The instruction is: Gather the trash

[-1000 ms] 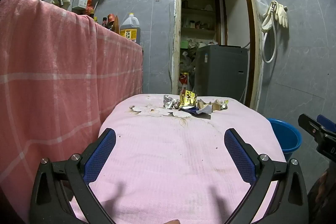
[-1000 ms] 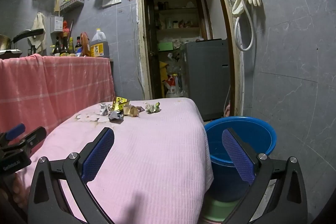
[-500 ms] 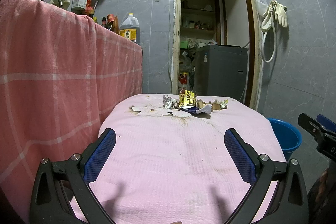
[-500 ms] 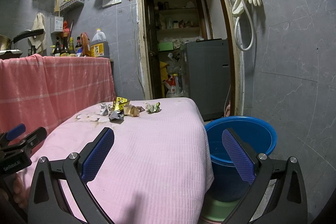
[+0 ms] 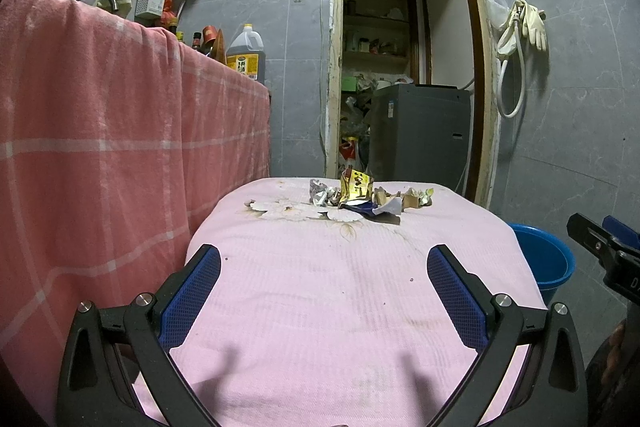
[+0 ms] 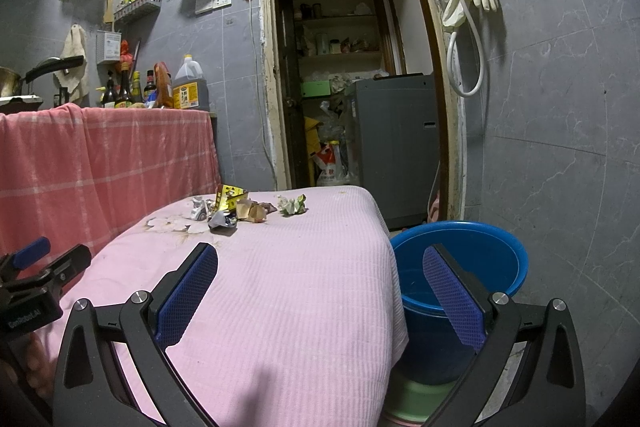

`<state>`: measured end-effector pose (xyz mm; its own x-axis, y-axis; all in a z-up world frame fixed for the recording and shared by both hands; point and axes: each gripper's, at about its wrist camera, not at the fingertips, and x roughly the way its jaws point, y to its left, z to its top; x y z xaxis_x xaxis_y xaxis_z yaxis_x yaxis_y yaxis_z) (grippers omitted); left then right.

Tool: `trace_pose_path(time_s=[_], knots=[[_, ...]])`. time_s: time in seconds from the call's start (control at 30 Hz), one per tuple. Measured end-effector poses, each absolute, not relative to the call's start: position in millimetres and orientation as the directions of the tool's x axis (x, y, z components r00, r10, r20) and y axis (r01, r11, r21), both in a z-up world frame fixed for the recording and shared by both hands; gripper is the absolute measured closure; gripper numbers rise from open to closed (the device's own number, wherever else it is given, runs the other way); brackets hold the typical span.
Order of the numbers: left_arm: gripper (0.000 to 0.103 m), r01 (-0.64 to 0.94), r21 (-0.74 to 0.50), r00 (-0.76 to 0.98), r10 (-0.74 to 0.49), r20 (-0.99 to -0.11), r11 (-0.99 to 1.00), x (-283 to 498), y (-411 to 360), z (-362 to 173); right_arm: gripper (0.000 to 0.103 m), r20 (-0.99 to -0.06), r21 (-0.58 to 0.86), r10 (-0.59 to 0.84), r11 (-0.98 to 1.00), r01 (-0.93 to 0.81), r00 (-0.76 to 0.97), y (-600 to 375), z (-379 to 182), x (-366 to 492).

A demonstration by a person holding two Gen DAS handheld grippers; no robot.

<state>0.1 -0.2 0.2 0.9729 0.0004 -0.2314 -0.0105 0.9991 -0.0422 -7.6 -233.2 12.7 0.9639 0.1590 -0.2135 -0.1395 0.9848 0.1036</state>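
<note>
Several crumpled wrappers form a trash pile (image 5: 362, 197) at the far end of the pink-covered table (image 5: 328, 291); a yellow wrapper (image 5: 355, 185) stands tallest in it. From the right wrist view the same pile (image 6: 234, 211) has a green paper wad (image 6: 293, 205) lying apart on its right. My left gripper (image 5: 324, 291) hovers open over the near table end, nothing between its blue pads. My right gripper (image 6: 320, 291) is open too, straddling the table's right edge and a blue bucket (image 6: 476, 263) on the floor.
A counter draped in red checked cloth (image 5: 120, 147) rises along the left, with bottles and an oil jug (image 6: 191, 89) on top. An open doorway (image 6: 352, 67) with a grey appliance (image 6: 394, 143) lies beyond the table. Tiled wall (image 6: 560, 147) closes the right.
</note>
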Motion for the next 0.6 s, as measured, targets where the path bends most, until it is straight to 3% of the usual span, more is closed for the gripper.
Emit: trace_pose_path(time_s=[0.6], knots=[[0.002, -0.009, -0.041, 0.973, 0.000, -0.232, 0.999, 0.3, -0.4, 0.1, 0.000, -0.216, 0.104, 0.159, 0.985, -0.139, 0.963, -231.3, 11.4, -7.4]])
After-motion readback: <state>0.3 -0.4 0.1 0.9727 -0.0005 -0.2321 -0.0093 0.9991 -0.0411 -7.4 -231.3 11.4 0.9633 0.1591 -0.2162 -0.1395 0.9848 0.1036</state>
